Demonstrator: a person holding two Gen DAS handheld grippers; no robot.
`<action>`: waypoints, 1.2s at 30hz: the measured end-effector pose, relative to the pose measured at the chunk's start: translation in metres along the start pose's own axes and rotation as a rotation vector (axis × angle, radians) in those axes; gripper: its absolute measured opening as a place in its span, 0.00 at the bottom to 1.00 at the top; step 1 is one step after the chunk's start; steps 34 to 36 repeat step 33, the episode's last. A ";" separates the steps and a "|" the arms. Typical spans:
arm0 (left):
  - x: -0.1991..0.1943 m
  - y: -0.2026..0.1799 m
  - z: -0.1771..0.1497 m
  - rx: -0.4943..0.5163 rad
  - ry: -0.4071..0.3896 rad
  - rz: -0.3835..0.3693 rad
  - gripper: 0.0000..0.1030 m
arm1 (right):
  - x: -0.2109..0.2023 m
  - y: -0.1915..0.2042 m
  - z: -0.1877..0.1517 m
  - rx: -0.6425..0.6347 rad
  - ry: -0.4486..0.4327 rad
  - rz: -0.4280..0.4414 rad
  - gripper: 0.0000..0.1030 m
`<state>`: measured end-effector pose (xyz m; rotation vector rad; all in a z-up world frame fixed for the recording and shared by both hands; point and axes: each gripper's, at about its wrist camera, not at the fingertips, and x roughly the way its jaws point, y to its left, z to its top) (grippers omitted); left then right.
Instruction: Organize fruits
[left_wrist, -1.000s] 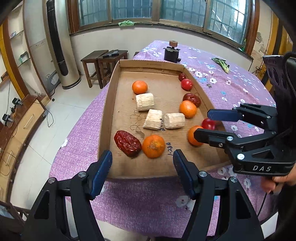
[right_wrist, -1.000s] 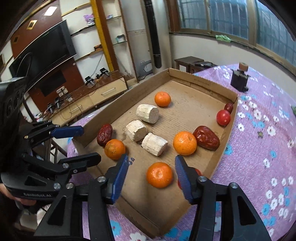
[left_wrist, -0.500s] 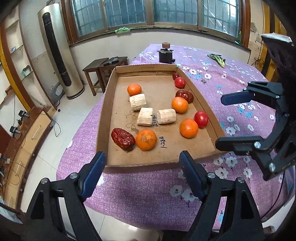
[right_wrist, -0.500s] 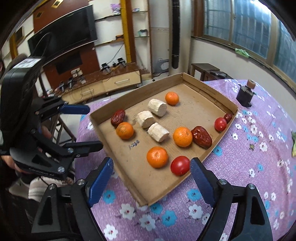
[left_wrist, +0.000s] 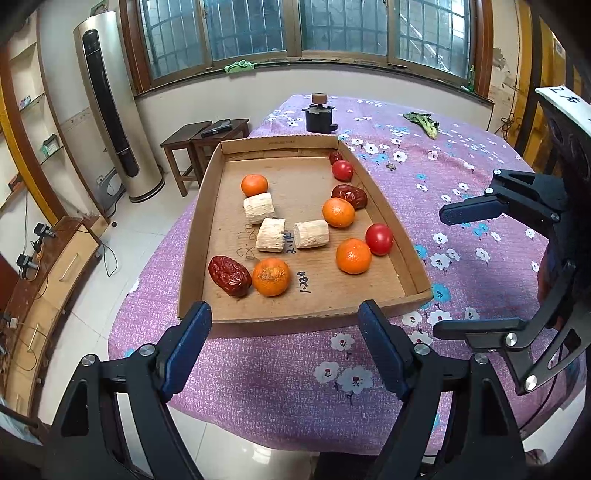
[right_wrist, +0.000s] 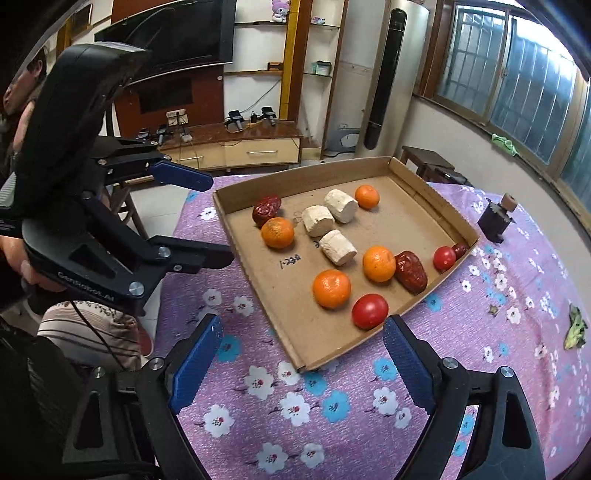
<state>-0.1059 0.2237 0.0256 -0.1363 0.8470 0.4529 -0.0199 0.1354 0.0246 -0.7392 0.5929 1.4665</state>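
The fruits lay scattered in a shallow cardboard tray (left_wrist: 384, 206) on the purple flowered cloth (left_wrist: 280, 373), all of them ahead of and below both pairs of tongs. The left gripper (left_wrist: 284, 341) hung over bare cloth just short of the tray's near wall, its blue pads spread wide with nothing between them. The right gripper (right_wrist: 303, 360) hovered off the tray's near corner, its jaws opening and likewise empty.

Nearest the left gripper, just past the near wall and a little to its left, sat an orange (left_wrist: 271, 277) touching a wrinkled red date (left_wrist: 229, 276), whose long axis ran slantwise, down and to the right across that gripper's line of sight. Nearest the right gripper lay a red tomato (right_wrist: 369, 311) against the tray's right-hand wall, with a second orange (right_wrist: 331, 288) just beside it (round things both, so no axis to line up with).

Further in came three pale cut cylinders (left_wrist: 273, 235), clustered mid-tray, then a third orange (left_wrist: 338, 212) touching a second date (left_wrist: 349, 196) along the right wall. Furthest off were a lone orange (left_wrist: 254, 185), and a tomato (left_wrist: 342, 170) with a small dark-red fruit (left_wrist: 335, 157) in the far right corner.

I judged that the left-hand pair fell to the left gripper and the tomato to the right; the date would want the jaws across its narrow width.
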 end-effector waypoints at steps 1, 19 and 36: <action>-0.001 0.000 0.000 -0.002 -0.001 -0.002 0.79 | -0.001 0.000 -0.001 0.003 -0.002 0.003 0.87; -0.003 0.010 0.001 -0.053 0.010 -0.036 0.84 | -0.006 0.006 0.002 -0.035 -0.023 -0.031 0.87; -0.008 0.011 0.004 -0.046 -0.016 -0.014 0.84 | 0.001 0.007 0.005 -0.040 -0.019 -0.018 0.87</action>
